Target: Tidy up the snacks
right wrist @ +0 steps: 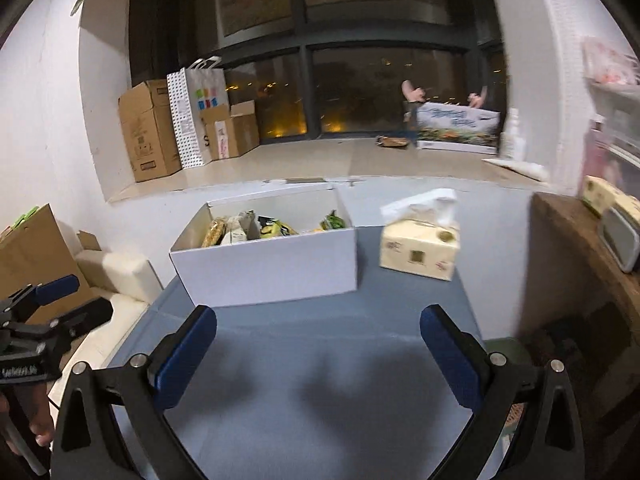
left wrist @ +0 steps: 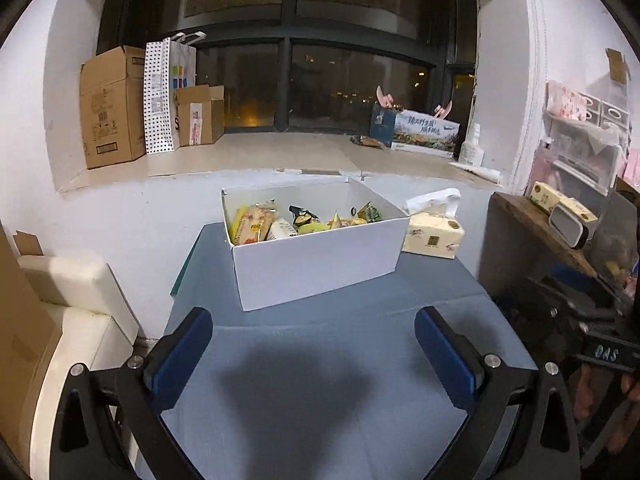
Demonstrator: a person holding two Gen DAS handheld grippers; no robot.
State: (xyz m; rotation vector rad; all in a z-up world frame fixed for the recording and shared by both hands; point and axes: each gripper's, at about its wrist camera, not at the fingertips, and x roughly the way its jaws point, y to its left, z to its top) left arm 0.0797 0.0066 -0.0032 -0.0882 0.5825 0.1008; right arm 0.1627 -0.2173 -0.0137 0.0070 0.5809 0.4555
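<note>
A white cardboard box (left wrist: 320, 264) (right wrist: 272, 272) stands at the far end of a blue-grey table (left wrist: 320, 360) (right wrist: 320, 360). Inside it lie several snack packets (left wrist: 280, 220) (right wrist: 256, 228), yellow, green and black. My left gripper (left wrist: 314, 344) hovers open over the bare table in front of the box, nothing between its blue pads. My right gripper (right wrist: 318, 344) is likewise open and empty, a little nearer the box's right half. The left gripper (right wrist: 48, 304) also shows at the left edge of the right wrist view, held by a hand.
A yellow tissue pack (left wrist: 434, 236) (right wrist: 418, 252) sits right of the box. Cardboard boxes (left wrist: 112, 108) and a dotted paper bag (left wrist: 158, 100) stand on the window sill. A wooden shelf (left wrist: 536, 224) borders the right side, a cream seat (left wrist: 68, 312) the left.
</note>
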